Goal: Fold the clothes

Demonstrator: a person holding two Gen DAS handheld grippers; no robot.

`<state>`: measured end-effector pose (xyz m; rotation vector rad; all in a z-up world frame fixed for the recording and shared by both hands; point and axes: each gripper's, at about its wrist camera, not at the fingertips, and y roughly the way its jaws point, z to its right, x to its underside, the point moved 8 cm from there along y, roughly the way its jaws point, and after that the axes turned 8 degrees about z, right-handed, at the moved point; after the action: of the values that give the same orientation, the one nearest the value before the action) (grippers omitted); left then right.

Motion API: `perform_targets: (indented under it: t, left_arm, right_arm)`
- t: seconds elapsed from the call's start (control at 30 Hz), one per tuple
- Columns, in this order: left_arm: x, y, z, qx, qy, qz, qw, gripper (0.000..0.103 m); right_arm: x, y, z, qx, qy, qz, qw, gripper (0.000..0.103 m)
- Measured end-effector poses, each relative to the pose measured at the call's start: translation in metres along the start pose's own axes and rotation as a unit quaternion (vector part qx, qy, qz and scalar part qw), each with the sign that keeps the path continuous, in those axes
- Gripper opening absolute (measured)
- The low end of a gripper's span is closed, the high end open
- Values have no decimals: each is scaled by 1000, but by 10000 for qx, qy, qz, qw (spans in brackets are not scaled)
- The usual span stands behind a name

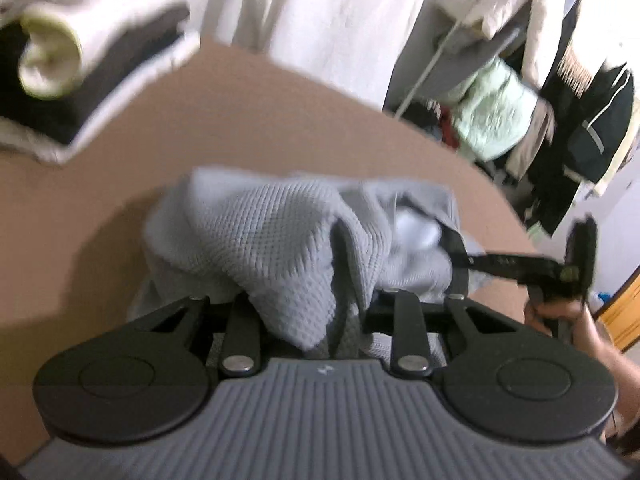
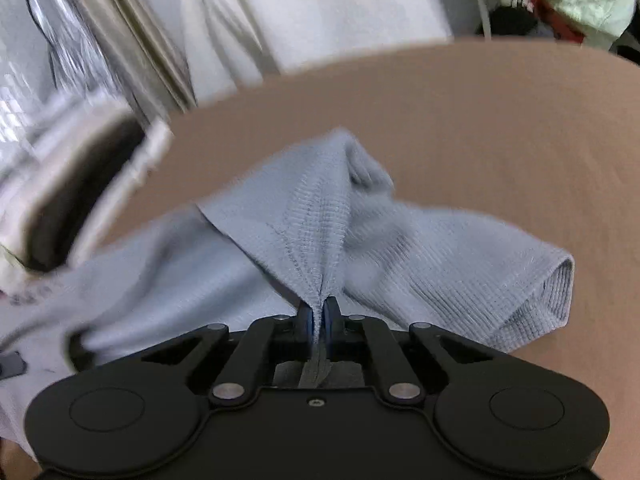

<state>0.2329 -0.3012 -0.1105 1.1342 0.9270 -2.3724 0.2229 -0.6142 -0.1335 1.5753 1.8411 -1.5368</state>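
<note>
A grey waffle-knit garment (image 1: 260,232) lies bunched on the brown table (image 1: 280,120). In the left wrist view it drapes over my left gripper (image 1: 320,264) and runs down between its fingers. Only one dark finger (image 1: 340,256) shows, and the jaws stand narrow on the cloth. From the right, my right gripper (image 1: 456,252) bites into the same garment, held by a hand (image 1: 560,312). In the right wrist view the right gripper (image 2: 320,316) is shut on a pinched fold of the garment (image 2: 440,248), which rises into a peak and spreads over the table (image 2: 480,120).
A stack of folded clothes (image 1: 80,92) with a pale green roll (image 1: 48,52) sits at the table's far left, and also shows as a stack of folded clothes (image 2: 60,200). White fabric (image 1: 320,20) hangs behind the table. A rack of hanging garments (image 1: 496,116) stands to the right.
</note>
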Motion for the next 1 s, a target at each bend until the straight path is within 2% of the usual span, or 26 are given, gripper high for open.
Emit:
perform_targets:
  t: [0.07,0.13,0.2,0.27,0.37,0.5,0.6,0.67,0.7,0.77,0.87,0.9,0.93,1.0]
  left_arm:
    - [-20,-18,-1,58,-5,316,9995,27]
    - [-31,-31,-5,94,-115,456,9988,27]
    - [-35,-38,-11,134,-327,464,9983,27]
    - [-34,-39,-15,87,-459,358,9983,27]
    - [-28,-40,-14,-50,-440,211,9988,27]
    - [-19,-42,0,-40,-342,-51,9994,27]
    - [-6,-50,-3,223,-1086,-600,9920,27]
    - [3,-67,-8,348,-1361,-668,9878,27]
    - [8,-78,-12,283,-1379,-656,9879,27]
    - [15,-101,-19,153,-1382,-628,9883,27]
    - [20,-130,-20,123,-1220,-673,9902,27]
    - [22,-136,-18,153,-1090,-746,9911,31]
    - [31,-135,-17,9,-855,-1027,9910,44]
    - [52,-131,-16,-462,-332,-1525,9867,50]
  right_arm:
    - [-8,-35,-25,-576,-97,282,9979,8]
    - [-10,-71,-46,-1029,-244,324,9939,8]
    - [-10,-108,-67,-1438,-409,282,9884,8]
    - [-4,-138,-79,-1661,-482,173,9848,8]
    - [14,-162,-88,-1595,-663,-33,9850,8]
    - [33,-170,-90,-1346,-953,-138,9862,8]
    - [40,-178,-76,-1213,-858,-359,9883,8]
    - [49,-192,-73,-1260,-818,-562,9871,8]
    - [53,-200,-73,-1347,-792,-660,9855,8]
    - [58,-216,-77,-1758,-699,-932,9775,8]
    - [62,-237,-86,-2645,-545,-1469,9516,8]
    - [65,-242,-90,-2941,-567,-1712,9386,8]
    - [70,-244,-92,-3135,-610,-1962,9271,9]
    - [88,-237,-93,-3048,-809,-2447,9169,9]
